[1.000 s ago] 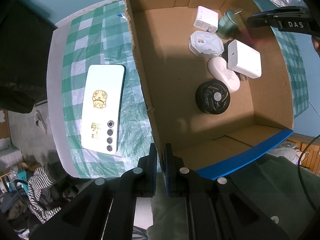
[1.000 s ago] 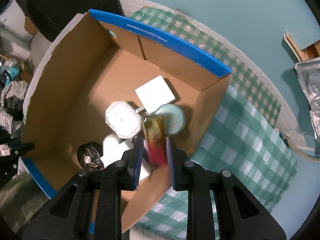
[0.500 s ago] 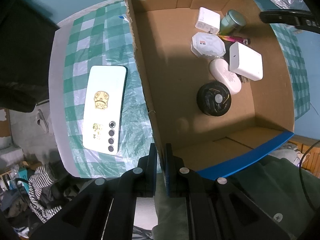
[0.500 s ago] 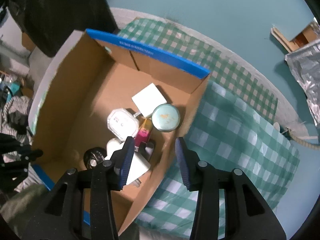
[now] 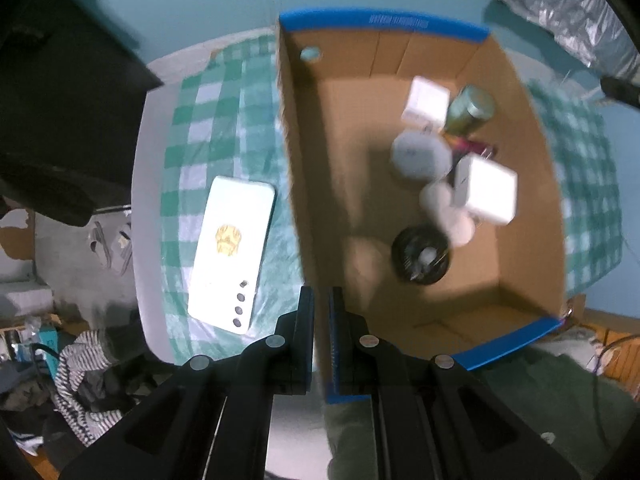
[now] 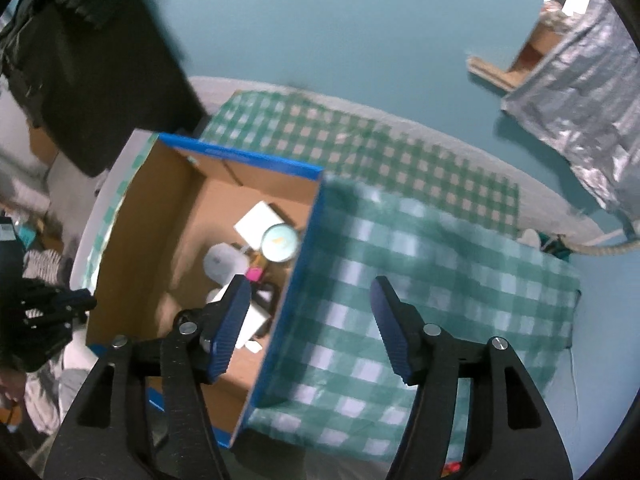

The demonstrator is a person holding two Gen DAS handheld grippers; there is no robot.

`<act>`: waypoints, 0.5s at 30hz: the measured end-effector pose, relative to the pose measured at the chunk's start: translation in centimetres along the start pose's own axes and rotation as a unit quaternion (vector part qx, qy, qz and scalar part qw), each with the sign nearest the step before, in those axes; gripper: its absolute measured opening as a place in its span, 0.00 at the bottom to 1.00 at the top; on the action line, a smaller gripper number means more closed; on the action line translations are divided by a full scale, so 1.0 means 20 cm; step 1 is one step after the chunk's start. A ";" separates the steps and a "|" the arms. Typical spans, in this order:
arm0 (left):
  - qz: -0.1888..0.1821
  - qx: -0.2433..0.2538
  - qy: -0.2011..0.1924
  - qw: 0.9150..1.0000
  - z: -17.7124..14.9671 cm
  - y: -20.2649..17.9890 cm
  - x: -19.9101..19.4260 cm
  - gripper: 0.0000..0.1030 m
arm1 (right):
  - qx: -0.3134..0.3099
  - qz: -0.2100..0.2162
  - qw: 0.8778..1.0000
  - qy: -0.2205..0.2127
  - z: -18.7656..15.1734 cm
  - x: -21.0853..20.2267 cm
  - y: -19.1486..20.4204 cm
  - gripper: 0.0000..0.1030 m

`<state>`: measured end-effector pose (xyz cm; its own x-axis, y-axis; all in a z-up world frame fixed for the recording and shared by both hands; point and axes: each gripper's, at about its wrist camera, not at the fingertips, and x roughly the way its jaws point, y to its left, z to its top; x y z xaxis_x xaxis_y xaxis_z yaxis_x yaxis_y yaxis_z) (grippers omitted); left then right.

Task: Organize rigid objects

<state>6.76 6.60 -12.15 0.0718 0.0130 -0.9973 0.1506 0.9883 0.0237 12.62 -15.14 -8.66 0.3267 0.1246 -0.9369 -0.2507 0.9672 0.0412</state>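
The right gripper (image 6: 310,320) has just opened its jaws, leaving the pink bar (image 6: 255,274) in the box (image 6: 132,216).

A green-and-white checked cloth (image 6: 420,280) is covering the round white table (image 5: 138,184). Crinkled silver foil sheeting (image 6: 592,92) is lying on the teal floor (image 6: 360,20). Striped fabric (image 5: 76,364) is lying below the table's edge.

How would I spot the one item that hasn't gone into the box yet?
Find the open cardboard box with blue edges on the green checked cloth. On the cloth just outside its left wall lies a white phone. It is flat, long and alone, with a gold sticker and a row of dark camera lenses, unlike the small chunky items clustered inside.
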 end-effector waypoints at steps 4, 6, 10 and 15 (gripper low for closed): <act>-0.005 0.002 -0.034 0.999 0.04 -0.08 -0.11 0.20 | 0.021 -0.015 0.999 -0.025 -0.03 -0.11 -0.07 0.66; -0.004 0.005 -0.054 0.999 0.06 -0.12 -0.17 0.28 | 0.034 -0.021 0.998 -0.038 -0.05 -0.15 -0.12 0.66; -0.011 0.007 -0.092 0.996 0.10 -0.21 -0.29 0.42 | 0.063 -0.027 0.996 -0.065 -0.10 -0.24 -0.20 0.67; 0.010 0.011 -0.132 0.991 0.11 -0.29 -0.39 0.71 | 0.086 -0.028 0.992 -0.094 -0.16 -0.32 -0.27 0.67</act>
<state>7.53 0.37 -4.29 0.3296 -0.0111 -0.9441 0.1685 0.9846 0.0473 9.05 -21.80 -3.96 0.5034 0.0930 -0.8590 -0.0741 0.9952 0.0644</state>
